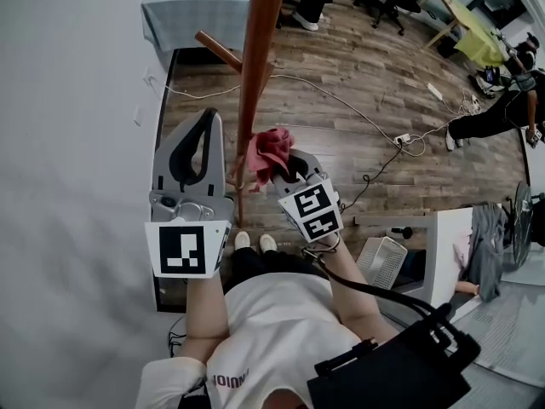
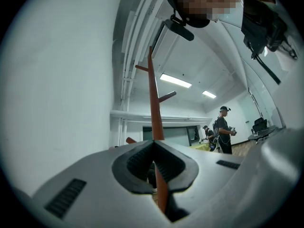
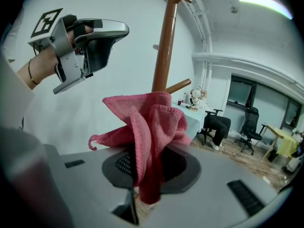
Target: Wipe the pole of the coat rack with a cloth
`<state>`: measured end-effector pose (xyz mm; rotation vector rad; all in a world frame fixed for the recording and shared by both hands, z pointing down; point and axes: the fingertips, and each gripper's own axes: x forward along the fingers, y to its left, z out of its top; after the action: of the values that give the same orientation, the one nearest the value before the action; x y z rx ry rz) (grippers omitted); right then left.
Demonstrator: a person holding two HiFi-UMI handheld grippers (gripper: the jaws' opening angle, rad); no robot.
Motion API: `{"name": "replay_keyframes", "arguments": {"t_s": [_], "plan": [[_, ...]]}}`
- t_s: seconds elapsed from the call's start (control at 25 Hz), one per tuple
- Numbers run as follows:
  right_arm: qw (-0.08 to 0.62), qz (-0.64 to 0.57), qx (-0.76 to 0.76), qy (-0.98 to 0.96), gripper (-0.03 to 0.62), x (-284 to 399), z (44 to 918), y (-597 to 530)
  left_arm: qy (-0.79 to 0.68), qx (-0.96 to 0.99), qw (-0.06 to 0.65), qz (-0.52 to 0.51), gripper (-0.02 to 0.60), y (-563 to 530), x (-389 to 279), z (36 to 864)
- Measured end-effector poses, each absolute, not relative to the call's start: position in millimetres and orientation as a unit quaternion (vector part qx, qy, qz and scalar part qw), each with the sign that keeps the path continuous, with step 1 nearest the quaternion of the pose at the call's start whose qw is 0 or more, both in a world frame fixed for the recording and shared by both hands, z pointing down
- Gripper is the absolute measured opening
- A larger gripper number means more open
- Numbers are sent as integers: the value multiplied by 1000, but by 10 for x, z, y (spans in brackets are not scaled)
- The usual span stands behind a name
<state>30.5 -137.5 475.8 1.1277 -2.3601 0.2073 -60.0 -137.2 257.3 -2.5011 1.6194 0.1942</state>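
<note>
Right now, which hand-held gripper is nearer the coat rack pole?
Right. The right hand-held gripper holds the pink cloth close beside the pole; the left hand-held gripper is shut, farther off on its other side.

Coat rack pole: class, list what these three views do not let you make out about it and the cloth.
1. Head view: the top of the pole is cut off by the upper edge.
2. Left gripper view: the pole's foot is hidden behind the shut left claw.
3. Right gripper view: the cloth covers the pole behind it, so contact between them cannot be told.
</note>
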Motion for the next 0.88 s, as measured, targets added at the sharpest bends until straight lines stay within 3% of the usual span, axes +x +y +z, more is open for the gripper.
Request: {"name": "replay_keyframes", "arguments": {"t_s": [0.52,0.88], "plan": [[248,74,431,-864,94,483,4688,-1257,531,-839,104,61,12,-1257,-521,2514],[241,84,458,-852,94,722,4692,-1277,527,-844,83,54,12,-1252,-415,2557]]}}
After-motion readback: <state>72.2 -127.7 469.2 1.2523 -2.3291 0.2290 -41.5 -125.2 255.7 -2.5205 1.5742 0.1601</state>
